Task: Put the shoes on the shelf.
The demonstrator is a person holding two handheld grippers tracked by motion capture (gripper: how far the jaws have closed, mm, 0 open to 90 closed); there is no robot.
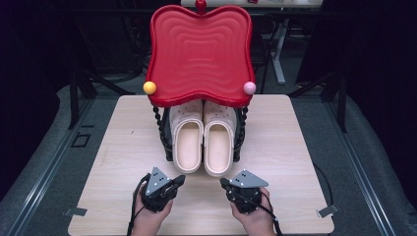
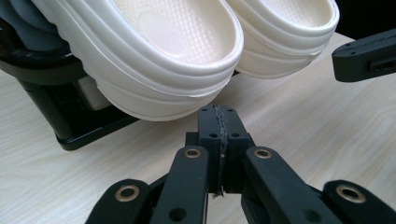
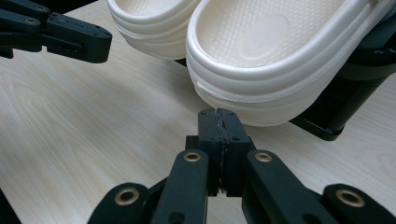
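Left gripper (image 1: 180, 180) rests low over the wooden table (image 1: 123, 147) with its jaws pressed fully together on nothing, just short of the heel of the left clog (image 1: 187, 146). Two cream clogs stand side by side, touching, heels toward the person, on one black rack (image 1: 167, 142) under one red tray (image 1: 199, 54) bearing three coloured balls. Beside the right clog (image 1: 219, 147), the right gripper (image 1: 224, 183) is likewise clamped shut and empty.

cream clogs (image 1: 202, 140) (paired), red tray (image 1: 199, 51), table (image 1: 123, 147)
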